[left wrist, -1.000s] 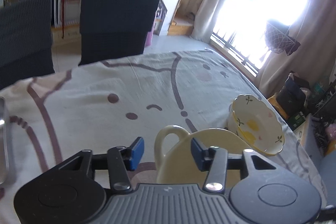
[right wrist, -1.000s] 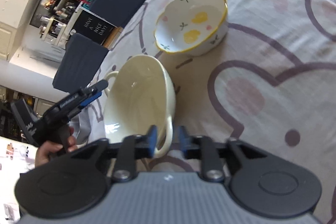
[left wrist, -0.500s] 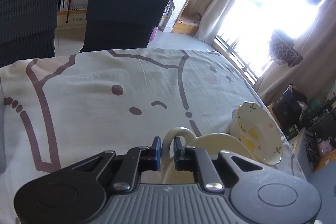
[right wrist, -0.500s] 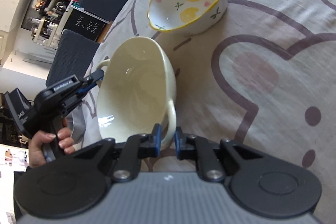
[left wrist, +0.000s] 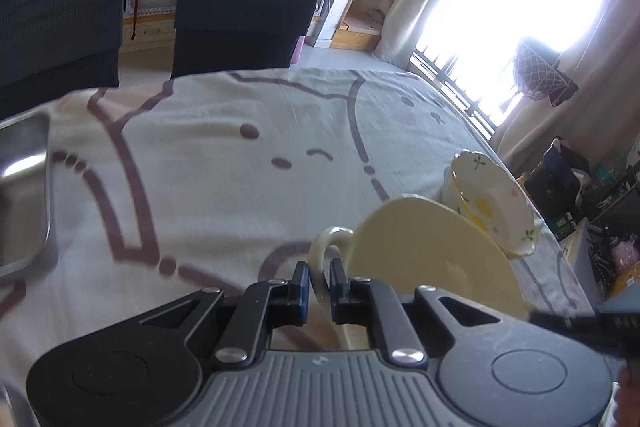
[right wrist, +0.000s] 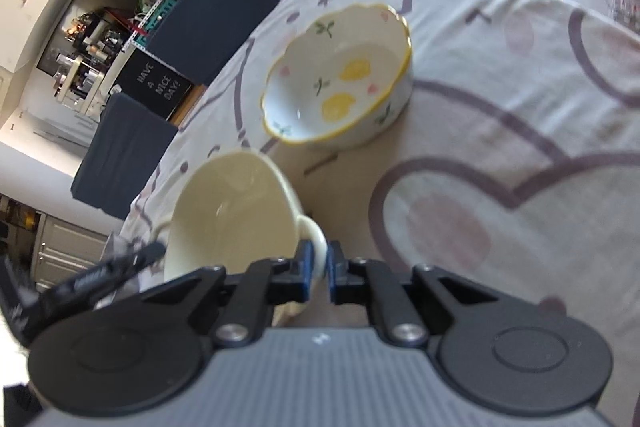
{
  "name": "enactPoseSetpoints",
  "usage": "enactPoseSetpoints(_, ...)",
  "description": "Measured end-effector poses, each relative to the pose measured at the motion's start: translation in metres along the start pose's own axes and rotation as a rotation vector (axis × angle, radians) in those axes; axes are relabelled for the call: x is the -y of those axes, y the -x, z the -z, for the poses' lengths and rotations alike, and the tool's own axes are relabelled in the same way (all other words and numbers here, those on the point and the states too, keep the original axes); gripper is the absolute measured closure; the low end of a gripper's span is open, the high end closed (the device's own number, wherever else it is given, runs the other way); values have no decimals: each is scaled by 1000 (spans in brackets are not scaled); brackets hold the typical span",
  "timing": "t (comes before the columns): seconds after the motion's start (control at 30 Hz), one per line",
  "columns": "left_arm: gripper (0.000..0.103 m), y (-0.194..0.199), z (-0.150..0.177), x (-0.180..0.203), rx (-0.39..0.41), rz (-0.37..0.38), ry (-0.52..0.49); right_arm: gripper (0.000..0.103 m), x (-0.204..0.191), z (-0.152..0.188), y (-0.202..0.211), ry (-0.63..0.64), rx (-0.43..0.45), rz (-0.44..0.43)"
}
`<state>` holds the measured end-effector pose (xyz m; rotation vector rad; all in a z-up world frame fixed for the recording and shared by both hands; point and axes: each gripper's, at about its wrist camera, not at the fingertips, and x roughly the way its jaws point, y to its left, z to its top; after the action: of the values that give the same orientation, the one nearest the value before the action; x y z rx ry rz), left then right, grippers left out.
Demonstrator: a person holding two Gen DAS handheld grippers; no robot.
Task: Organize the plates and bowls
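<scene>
Gripping the pale yellow bowl [left wrist: 432, 259] by its two loop handles, I have both tools closed on it. My left gripper [left wrist: 319, 287] pinches one handle, which rises just ahead of the jaws, with the bowl wall immediately to their right. My right gripper [right wrist: 317, 271] pinches the opposite handle; its jaws have just been closing onto that loop, and the bowl's hollow opens ahead and to their left. The bowl is tilted. Only the right wrist view shows the inside of the bowl; the left wrist view shows its outer wall alone. The flowered bowl [right wrist: 340, 87] stands on the tablecloth [left wrist: 240, 167] beyond the right jaws, close to the yellow bowl. Only the left wrist view shows the metal tray [left wrist: 22, 187], far left of its jaws.
</scene>
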<state>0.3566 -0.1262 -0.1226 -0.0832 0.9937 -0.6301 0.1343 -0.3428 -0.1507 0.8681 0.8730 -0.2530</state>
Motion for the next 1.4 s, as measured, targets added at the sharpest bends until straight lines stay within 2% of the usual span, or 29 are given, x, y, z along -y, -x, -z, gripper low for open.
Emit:
enactPoseSetpoints(0.17,89,17,20,-2,-26,31,34,91,0,-12,-4,60,56,24)
enactPoseSetpoints(0.3,89,24,29,-15,-47,81,131,87,0,-19,-10,59,30,-8)
enactPoseSetpoints(0.37,85,24,28,-20,-44,104,173,83,3,-23,-11,23,16,-36)
enactPoseSetpoints(0.4,74,25,26,-21,-32,120,185,74,3,-25,-10,21,16,-42)
enactPoseSetpoints(0.43,62,25,24,-21,-20,129,191,61,2,-26,-9,29,19,-46)
enactPoseSetpoints(0.5,60,22,17,-18,-17,129,175,53,-2,-25,-7,56,35,-44)
enactPoseSetpoints(0.63,60,7,8,-7,-62,114,122,53,-16,-22,-14,136,19,-17)
enactPoseSetpoints(0.77,64,-7,7,-2,-90,93,76,55,-25,-18,-28,208,-17,17)
enactPoseSetpoints(0.83,72,-13,7,-1,-103,72,62,69,-27,-18,-33,249,-12,44)
enactPoseSetpoints(0.87,74,-16,7,-3,-110,68,64,73,-26,-19,-36,262,-13,58)
enactPoseSetpoints(0.93,82,-19,7,-7,-120,60,73,74,-20,-22,-38,244,-27,32)
enactPoseSetpoints(1.07,83,-19,9,-10,-119,72,77,74,-18,-22,-41,237,-39,19)
enactPoseSetpoints(1.4,82,-18,8,-1,-136,53,12,73,-28,-23,-45,320,-51,44)
